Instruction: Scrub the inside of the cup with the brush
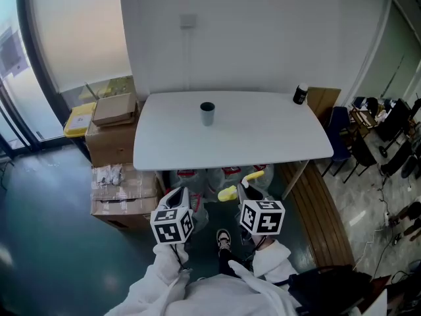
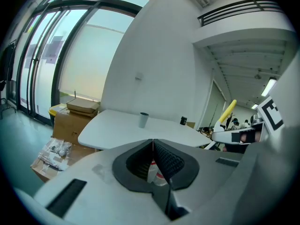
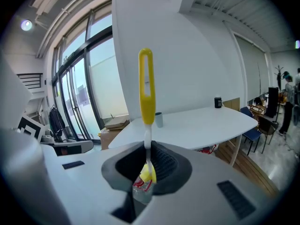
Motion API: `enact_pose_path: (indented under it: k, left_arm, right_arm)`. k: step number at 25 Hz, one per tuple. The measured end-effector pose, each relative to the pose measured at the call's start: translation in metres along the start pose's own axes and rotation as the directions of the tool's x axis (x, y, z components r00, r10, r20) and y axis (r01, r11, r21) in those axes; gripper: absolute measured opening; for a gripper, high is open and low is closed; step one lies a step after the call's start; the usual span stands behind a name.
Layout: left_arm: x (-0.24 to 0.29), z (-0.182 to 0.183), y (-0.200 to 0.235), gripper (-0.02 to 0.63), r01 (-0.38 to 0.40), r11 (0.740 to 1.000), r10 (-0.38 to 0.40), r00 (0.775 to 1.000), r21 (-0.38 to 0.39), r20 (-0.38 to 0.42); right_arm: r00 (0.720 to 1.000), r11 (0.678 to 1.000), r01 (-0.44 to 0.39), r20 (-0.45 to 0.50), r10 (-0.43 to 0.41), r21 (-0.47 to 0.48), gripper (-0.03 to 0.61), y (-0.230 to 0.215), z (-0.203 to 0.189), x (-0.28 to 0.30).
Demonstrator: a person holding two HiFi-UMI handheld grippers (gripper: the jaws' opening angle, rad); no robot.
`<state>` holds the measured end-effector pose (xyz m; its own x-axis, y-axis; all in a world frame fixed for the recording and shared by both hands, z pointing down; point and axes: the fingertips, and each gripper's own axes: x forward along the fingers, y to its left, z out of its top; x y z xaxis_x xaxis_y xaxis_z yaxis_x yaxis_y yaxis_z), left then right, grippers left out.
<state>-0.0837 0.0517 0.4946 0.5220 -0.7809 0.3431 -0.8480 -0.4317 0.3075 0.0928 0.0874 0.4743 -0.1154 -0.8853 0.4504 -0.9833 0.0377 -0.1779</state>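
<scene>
A white table (image 1: 263, 133) bears a dark can (image 1: 300, 95) at its corner, cardboard boxes (image 1: 108, 140) stacked beside it.

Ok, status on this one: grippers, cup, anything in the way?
Left gripper shut, empty. Right gripper shut on brush. Cup upright on table, untouched. Nothing in the way.

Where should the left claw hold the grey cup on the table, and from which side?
Probably the cup wall at mid-height, coming from its left side: it stands upright and free-standing, and its open top must stay free for the brush.
</scene>
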Motion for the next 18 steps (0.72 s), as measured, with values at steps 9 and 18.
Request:
enact_pose_path:
  k: [9, 18]
  left_arm:
    - [0.095, 0.042, 0.007, 0.009, -0.044, 0.998, 0.045, 0.999, -0.034, 0.028]
    - [0.185, 0.078, 0.014, 0.009, -0.099, 0.992, 0.103, 0.994, -0.080, 0.042]
  right_arm:
    - [0.999, 0.998, -0.053, 0.005, 0.053, -0.037, 0.084, -0.040, 0.064, 0.084]
    - [0.995, 0.992, -0.100, -0.011, 0.099, -0.074, 0.084, -0.084, 0.126, 0.166]
